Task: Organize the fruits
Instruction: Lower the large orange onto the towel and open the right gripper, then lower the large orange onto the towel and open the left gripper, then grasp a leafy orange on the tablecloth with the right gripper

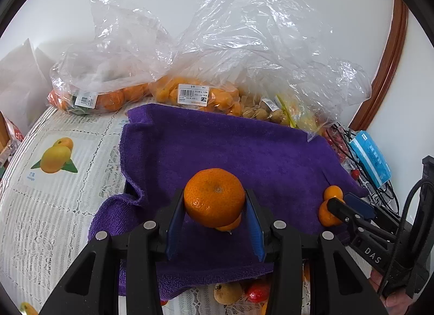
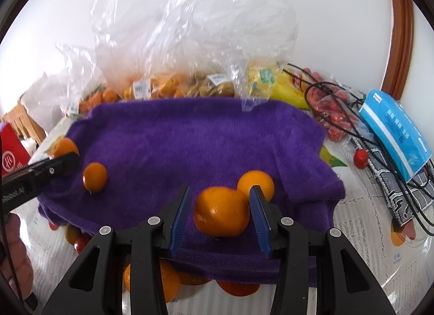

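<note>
My left gripper is shut on a mandarin orange and holds it above the purple towel; a smaller orange fruit lies under it. My right gripper is open around an orange that rests on the purple towel, with gaps on both sides. A second orange lies just behind it, and a small orange lies at the towel's left. The right gripper also shows in the left wrist view beside two oranges.
Clear plastic bags of oranges and other fruit line the back. A blue pack, black cables and red fruit lie at the right. Loose fruit sits in front of the towel.
</note>
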`<act>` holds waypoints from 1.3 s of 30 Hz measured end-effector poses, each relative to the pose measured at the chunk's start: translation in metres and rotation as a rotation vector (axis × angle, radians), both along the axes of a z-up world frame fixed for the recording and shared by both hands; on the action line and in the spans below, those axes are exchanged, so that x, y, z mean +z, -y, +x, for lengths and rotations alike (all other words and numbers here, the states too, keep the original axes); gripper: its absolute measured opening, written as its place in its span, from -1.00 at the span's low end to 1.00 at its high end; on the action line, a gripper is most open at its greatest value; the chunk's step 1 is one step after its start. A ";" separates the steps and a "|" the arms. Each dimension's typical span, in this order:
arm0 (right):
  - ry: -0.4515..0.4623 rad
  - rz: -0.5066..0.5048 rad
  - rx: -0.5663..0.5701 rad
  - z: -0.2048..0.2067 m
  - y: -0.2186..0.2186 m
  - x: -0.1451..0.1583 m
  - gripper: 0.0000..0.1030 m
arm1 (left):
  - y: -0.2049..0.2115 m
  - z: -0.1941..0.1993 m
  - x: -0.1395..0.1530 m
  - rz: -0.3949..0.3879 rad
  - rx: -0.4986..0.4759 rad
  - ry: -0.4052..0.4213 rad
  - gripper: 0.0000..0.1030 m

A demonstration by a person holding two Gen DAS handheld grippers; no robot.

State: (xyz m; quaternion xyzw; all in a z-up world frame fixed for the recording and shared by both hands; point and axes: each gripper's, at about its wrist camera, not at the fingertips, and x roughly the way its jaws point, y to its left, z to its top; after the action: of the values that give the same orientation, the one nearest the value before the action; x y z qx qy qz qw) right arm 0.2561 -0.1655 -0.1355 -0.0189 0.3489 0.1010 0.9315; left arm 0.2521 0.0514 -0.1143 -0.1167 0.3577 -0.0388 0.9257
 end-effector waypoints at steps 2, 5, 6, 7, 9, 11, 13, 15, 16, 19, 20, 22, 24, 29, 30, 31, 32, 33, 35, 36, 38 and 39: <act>0.017 0.014 -0.007 -0.001 0.003 0.003 -0.13 | -0.003 -0.001 0.001 -0.023 0.000 0.001 -0.22; 0.029 0.036 -0.019 -0.001 0.008 0.006 -0.13 | -0.005 -0.001 0.001 -0.036 0.004 0.000 -0.22; 0.029 0.040 -0.024 0.000 0.010 0.006 -0.13 | -0.004 -0.001 0.001 -0.035 0.003 -0.003 -0.22; 0.028 0.042 -0.029 0.000 0.011 0.006 -0.13 | -0.004 0.000 0.000 -0.034 0.001 -0.007 -0.22; 0.023 0.047 -0.035 0.000 0.012 0.006 -0.13 | -0.002 0.001 -0.002 -0.036 -0.012 -0.021 -0.22; 0.021 0.055 -0.036 0.000 0.013 0.006 -0.13 | 0.002 0.003 -0.005 -0.037 -0.029 -0.032 -0.22; 0.021 0.056 -0.033 -0.001 0.012 0.006 -0.13 | 0.005 0.004 -0.007 -0.028 -0.037 -0.040 -0.22; 0.023 0.050 -0.029 -0.002 0.011 0.006 -0.13 | 0.008 0.006 -0.009 -0.023 -0.049 -0.055 -0.22; 0.022 0.048 -0.028 -0.002 0.010 0.005 -0.13 | 0.009 0.006 -0.011 -0.028 -0.059 -0.059 -0.22; 0.024 0.045 -0.024 -0.003 0.009 0.006 -0.13 | 0.014 0.008 -0.014 -0.034 -0.091 -0.078 -0.22; 0.025 0.045 -0.024 -0.003 0.009 0.006 -0.13 | 0.016 0.008 -0.016 -0.028 -0.087 -0.076 -0.22; 0.022 0.046 -0.025 -0.003 0.009 0.005 -0.13 | 0.019 0.008 -0.018 -0.015 -0.086 -0.078 -0.22; 0.017 0.047 -0.027 -0.002 0.010 0.005 -0.13 | 0.020 0.008 -0.020 -0.014 -0.087 -0.083 -0.22; 0.019 0.042 -0.019 -0.003 0.007 0.004 -0.13 | 0.018 0.003 -0.012 -0.003 -0.075 -0.050 -0.16; 0.019 0.041 -0.018 -0.003 0.007 0.004 -0.13 | 0.017 0.002 -0.011 -0.008 -0.073 -0.047 -0.11; 0.018 0.039 -0.016 -0.003 0.006 0.004 -0.13 | 0.017 0.002 -0.010 -0.012 -0.072 -0.045 -0.11; 0.018 0.036 -0.013 -0.004 0.005 0.004 -0.13 | 0.016 0.001 -0.009 -0.015 -0.070 -0.043 -0.10; 0.019 0.033 -0.008 -0.006 0.004 0.005 -0.13 | 0.016 0.001 -0.008 -0.014 -0.068 -0.042 -0.07; 0.016 0.033 0.008 -0.009 0.002 0.006 -0.12 | 0.016 0.000 -0.006 -0.007 -0.062 -0.036 -0.04; 0.012 0.035 0.016 -0.010 0.002 0.006 -0.11 | 0.016 -0.001 -0.005 -0.004 -0.058 -0.031 -0.02; 0.006 0.042 0.026 -0.015 0.000 0.008 -0.11 | 0.015 -0.002 -0.002 0.001 -0.055 -0.025 0.00; 0.001 0.053 0.035 -0.018 -0.001 0.008 -0.09 | 0.015 -0.003 0.000 0.002 -0.053 -0.020 0.04</act>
State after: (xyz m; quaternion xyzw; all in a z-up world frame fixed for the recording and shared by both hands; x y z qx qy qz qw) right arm 0.2376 -0.1643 -0.1271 -0.0005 0.3454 0.1262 0.9299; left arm 0.2495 0.0369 -0.1144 -0.1067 0.3699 -0.0620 0.9208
